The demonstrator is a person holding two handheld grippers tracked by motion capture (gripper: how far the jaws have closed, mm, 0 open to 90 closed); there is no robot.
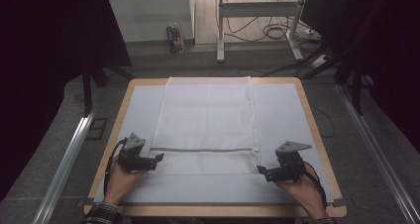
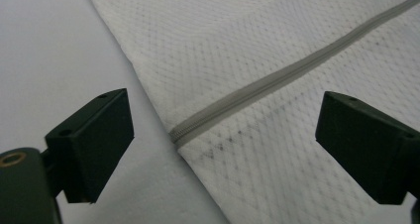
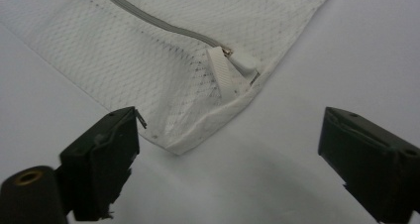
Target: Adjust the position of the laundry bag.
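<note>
A white mesh laundry bag (image 1: 208, 115) lies flat on the pale mat (image 1: 287, 115), with a grey zipper (image 1: 203, 149) running across near its front end. My left gripper (image 1: 159, 158) rests at the bag's front left edge, open. In the left gripper view, the zipper's end (image 2: 198, 127) and the bag's edge (image 2: 148, 85) lie between the open jaws of the left gripper (image 2: 223, 120). My right gripper (image 1: 260, 170) sits at the front right corner, open. In the right gripper view, the bag's corner (image 3: 188, 142) and white zipper pull (image 3: 225, 73) lie just ahead of the right gripper (image 3: 233, 135), untouched.
The mat covers a wooden table (image 1: 313, 120). Metal rails (image 1: 69, 154) run along both sides of the table. Beyond the far edge stand a desk frame (image 1: 220, 30) and loose cables (image 1: 277, 33) on the floor.
</note>
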